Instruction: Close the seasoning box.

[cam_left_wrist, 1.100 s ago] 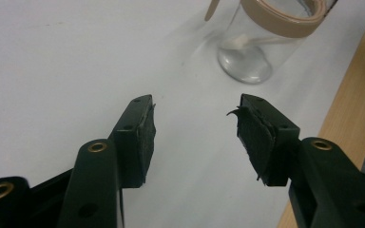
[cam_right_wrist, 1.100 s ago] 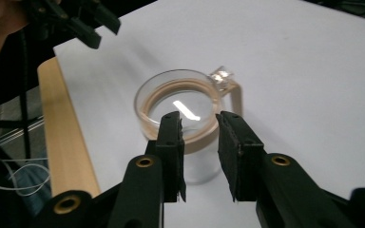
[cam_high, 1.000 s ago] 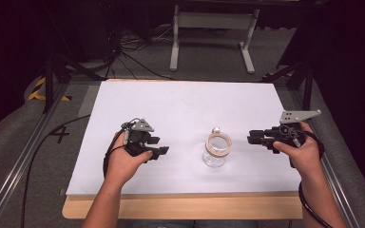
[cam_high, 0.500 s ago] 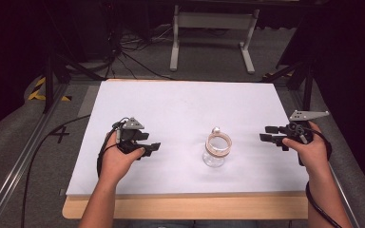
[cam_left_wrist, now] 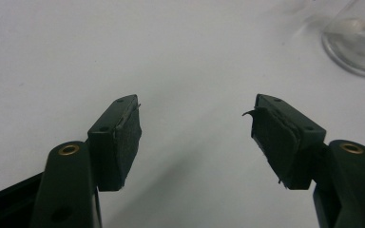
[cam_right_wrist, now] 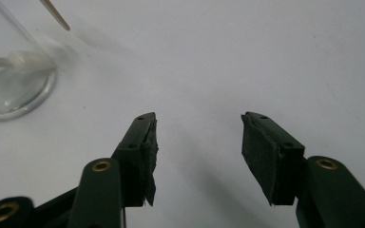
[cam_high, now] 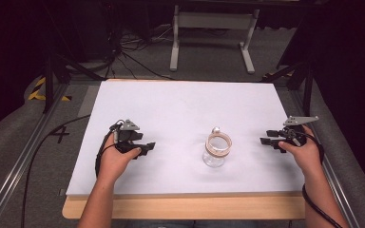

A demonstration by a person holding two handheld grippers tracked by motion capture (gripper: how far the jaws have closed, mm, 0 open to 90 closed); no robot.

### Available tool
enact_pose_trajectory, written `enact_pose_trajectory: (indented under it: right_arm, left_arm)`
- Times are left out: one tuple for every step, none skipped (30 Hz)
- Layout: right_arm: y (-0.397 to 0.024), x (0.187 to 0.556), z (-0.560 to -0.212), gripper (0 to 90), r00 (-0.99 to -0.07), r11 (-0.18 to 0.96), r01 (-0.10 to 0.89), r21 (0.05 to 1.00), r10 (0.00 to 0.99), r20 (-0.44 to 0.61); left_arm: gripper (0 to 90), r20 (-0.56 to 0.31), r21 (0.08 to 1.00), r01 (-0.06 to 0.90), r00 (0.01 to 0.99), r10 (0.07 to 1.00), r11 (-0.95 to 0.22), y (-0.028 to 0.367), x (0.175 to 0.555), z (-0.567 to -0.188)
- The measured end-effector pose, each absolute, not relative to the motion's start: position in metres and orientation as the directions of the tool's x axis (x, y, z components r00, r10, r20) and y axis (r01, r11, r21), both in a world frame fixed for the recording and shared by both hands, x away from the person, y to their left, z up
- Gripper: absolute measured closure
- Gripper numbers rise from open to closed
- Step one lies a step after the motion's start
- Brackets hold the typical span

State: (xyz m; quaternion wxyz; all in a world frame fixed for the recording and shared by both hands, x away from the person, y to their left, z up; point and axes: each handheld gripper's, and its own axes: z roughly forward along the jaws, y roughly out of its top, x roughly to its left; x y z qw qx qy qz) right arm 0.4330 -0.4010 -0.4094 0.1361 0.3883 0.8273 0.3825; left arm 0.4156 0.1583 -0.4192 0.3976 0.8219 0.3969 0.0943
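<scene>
A clear glass jar (cam_high: 217,151) with a tan rim stands on the white board (cam_high: 185,109), right of its middle. A small pale knob (cam_high: 215,129) shows just behind the rim. My left gripper (cam_high: 148,146) lies low over the board to the jar's left and points at it. Its jaws have just been opening and stand open with nothing between them (cam_left_wrist: 197,107). The jar's base (cam_left_wrist: 356,45) appears at the upper right of the left gripper view. My right gripper (cam_high: 265,141), right of the jar, has also just been opening and is open on bare board (cam_right_wrist: 197,118). The jar (cam_right_wrist: 16,88) holds a white-tipped stick.
The board rests on a wooden table (cam_high: 195,206) whose front edge shows below it. A metal stand (cam_high: 211,28) and loose cables (cam_high: 128,52) lie on the floor behind. Metal rails run along both sides. Bare board stretches behind the jar.
Both hands have drawn apart from the jar, the left one leftward and the right one rightward, and have sunk closer to the board. The jar has not moved.
</scene>
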Motion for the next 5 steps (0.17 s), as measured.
enact_pose_trajectory:
  right_arm:
    - [-0.4011,0.4336,-0.4111,46.1,-0.661,0.409,0.541,0.735,0.747,0.071]
    - [-0.4012,0.4342,-0.4129,46.1,-0.661,0.411,0.543,0.732,0.747,0.071]
    - [-0.4012,0.4342,-0.4137,46.1,-0.66,0.411,0.548,0.728,0.747,0.075]
    - [-0.4011,0.4345,-0.4142,46.1,-0.661,0.408,0.546,0.732,0.746,0.077]
    - [-0.4012,0.4344,-0.4137,46.1,-0.662,0.407,0.544,0.733,0.746,0.077]
  left_arm:
    - [34.2,-0.157,0.728,0.576,0.667,0.728,-0.371,0.159,0.4163,-0.4204]
    - [34.1,-0.169,0.724,0.587,0.661,0.731,-0.363,0.1595,0.4162,-0.4212]
    - [34.0,-0.166,0.727,0.585,0.658,0.734,-0.36,0.1602,0.4165,-0.4217]
    - [33.9,-0.164,0.727,0.584,0.658,0.735,-0.361,0.161,0.4169,-0.4218]
    - [33.7,-0.168,0.725,0.586,0.66,0.732,-0.362,0.1617,0.4168,-0.4216]
